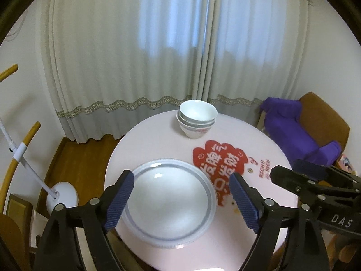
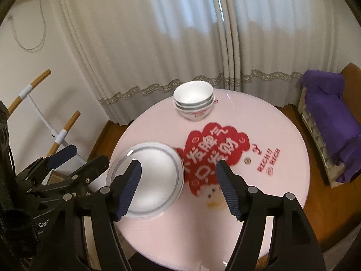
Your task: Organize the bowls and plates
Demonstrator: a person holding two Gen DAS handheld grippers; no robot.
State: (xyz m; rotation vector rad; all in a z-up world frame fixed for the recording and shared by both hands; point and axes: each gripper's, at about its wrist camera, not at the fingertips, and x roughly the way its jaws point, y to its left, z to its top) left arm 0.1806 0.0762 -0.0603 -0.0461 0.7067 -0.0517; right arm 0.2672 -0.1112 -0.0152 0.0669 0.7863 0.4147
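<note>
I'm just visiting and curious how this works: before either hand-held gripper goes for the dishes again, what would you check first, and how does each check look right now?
1. Left hand-held gripper empty, jaws apart: ok.
2. Right hand-held gripper empty, jaws apart: ok.
3. Plate lying flat on the pink table, fully on it: ok.
4. Stack of bowls nested upright at the far side of the table: ok, though the top ones sit slightly off-centre.
5. More than one plate in that pile: cannot tell.
6. Any dishes waiting outside these views: cannot tell.
</note>
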